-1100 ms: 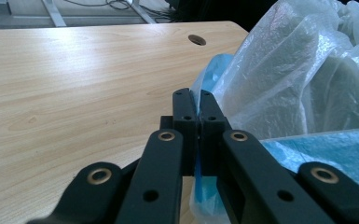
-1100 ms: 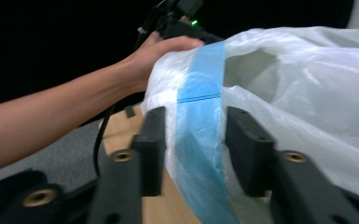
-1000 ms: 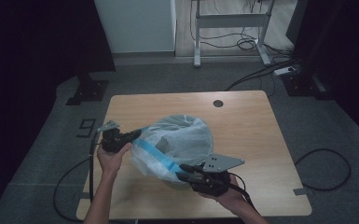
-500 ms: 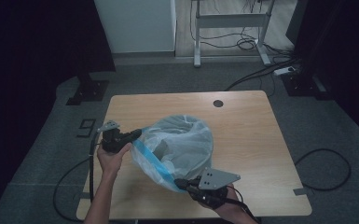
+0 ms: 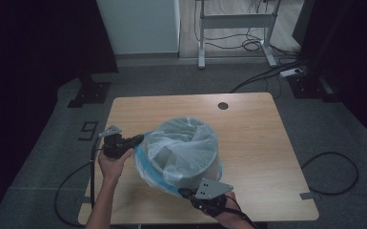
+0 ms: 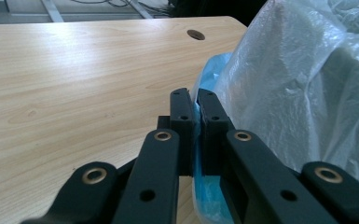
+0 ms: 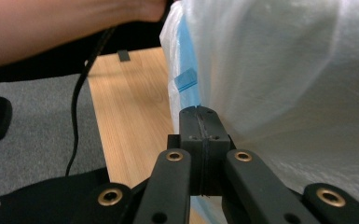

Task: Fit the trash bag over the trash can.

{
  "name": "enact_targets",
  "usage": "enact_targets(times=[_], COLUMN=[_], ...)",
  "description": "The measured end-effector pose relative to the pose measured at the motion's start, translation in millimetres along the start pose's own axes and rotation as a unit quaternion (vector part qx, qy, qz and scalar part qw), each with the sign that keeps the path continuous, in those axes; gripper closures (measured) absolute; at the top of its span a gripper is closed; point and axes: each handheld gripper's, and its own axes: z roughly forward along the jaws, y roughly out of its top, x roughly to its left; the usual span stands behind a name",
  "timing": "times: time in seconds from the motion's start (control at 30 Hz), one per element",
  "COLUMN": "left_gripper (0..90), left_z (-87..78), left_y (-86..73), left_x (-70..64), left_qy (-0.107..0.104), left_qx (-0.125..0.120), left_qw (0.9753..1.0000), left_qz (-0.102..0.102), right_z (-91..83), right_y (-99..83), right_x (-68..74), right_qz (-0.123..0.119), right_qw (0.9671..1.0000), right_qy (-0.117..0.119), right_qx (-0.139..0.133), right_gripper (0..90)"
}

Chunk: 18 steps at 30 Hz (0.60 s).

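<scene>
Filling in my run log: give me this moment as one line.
left gripper: shut on bag rim | right gripper: shut on bag rim | plastic bag: draped over grey bin | bin: upright on wooden table

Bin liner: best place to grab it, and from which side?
Grip the blue hem of the liner, coming in from outside the bin at table height. The hem hangs below the rim as a thin flap; left tongs and right tongs pinch it on opposite sides.
</scene>
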Motion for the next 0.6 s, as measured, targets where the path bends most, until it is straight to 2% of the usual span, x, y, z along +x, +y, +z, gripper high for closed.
enact_targets(times=[0.13,0.23,0.33,0.6], left_gripper=[86.1,85.8,85.7,84.9], left_z=[1.8,5.0,8.9,15.1], left_y=[-0.7,-1.5,-2.2,-4.2], left_x=[0.2,-0.3,-0.4,-1.8], left_qy=[-0.001,-0.002,-0.002,-0.005], left_qx=[0.005,0.015,0.022,0.028], left_qw=[1.0000,0.9999,0.9997,0.9996], left_qz=[-0.001,-0.002,-0.004,-0.001], right_z=[7.1,11.8,14.8,18.5], right_y=[-9.0,-19.9,-27.6,-38.0], right_x=[-6.3,-15.0,-21.3,-27.7], right_qz=[0.003,0.016,0.029,0.041], right_qw=[0.9998,0.9992,0.9987,0.9982], right_qy=[-0.010,-0.020,-0.019,-0.012], right_qx=[0.017,0.030,0.037,0.041], right_gripper=[89.1,89.0,89.0,88.8])
